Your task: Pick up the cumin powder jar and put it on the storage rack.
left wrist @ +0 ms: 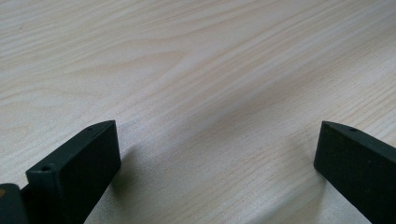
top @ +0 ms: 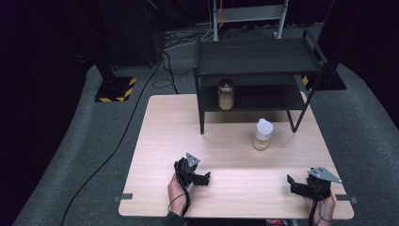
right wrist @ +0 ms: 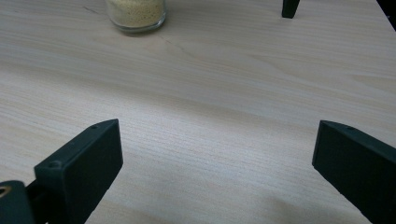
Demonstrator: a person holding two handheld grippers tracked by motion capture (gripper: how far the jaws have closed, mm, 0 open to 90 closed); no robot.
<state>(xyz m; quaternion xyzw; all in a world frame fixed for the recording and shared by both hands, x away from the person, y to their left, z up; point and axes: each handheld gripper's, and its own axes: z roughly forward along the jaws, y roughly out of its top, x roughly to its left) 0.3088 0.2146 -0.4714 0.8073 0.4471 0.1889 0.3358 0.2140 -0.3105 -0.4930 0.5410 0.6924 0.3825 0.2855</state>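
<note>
Nothing looks begun: left gripper [top: 200, 178] and right gripper [top: 294, 184] rest released on the counter [top: 155, 141], white-lidded jar [top: 262, 134] untouched.

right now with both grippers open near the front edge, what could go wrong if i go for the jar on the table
The white-lidded jar is tall and narrow, standing free on the table; a jaw nudging it off-centre could tip it. It stands close to the black shelf and its leg, so the right hand-held gripper could clip the frame. The left hand-held gripper points toward the right one; a crossing reach could collide.
</note>
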